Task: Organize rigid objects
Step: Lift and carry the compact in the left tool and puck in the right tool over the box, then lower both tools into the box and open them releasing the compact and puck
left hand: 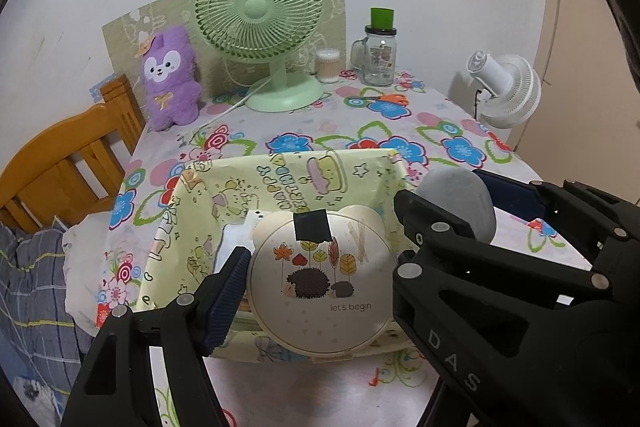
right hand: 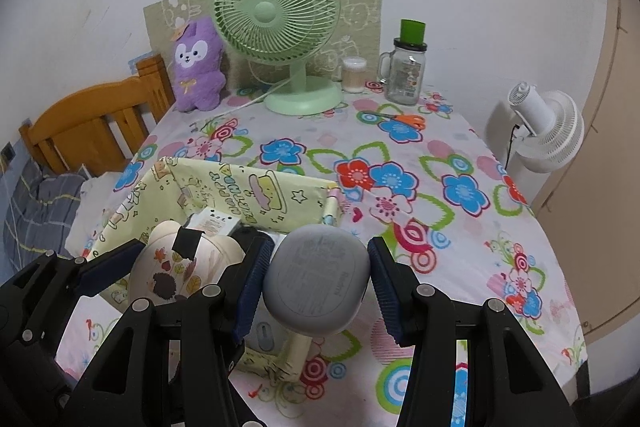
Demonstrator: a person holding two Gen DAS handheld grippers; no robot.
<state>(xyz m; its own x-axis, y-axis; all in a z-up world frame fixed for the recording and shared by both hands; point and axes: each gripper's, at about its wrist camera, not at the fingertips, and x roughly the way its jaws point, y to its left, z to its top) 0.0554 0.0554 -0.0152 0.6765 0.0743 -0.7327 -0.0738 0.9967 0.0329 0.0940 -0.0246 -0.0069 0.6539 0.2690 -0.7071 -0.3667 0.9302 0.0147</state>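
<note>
Currently both claws were loaded and poised over the near end of the paper-lined box on the flowered worktop. The left claw gripped a round cream compact with a hedgehog print and a patch of black tape; its left pad pressed the rim, the other pad was hidden behind the right claw's body. The right claw was clamped on a grey pebble-shaped case, both blue pads tight against its sides, held above the box's near right corner.

Judgement on the step in hand: both items look bound for the box. To do it well, each should be lowered fully inside the walls before release. The paper walls look flimsy, so neither claw should push on them. The two claws sat nearly touching, so releasing one at a time seems safer. The compact should go down flat beside the white packet already inside.

Hard to make out:
- Most of the box floor was hidden by the claws and held items; free space could not be confirmed.
- A dark object behind the compact in the right wrist view could not be identified.
- Embossed text on the grey case was illegible.
- The box's near wall was largely covered.
</note>
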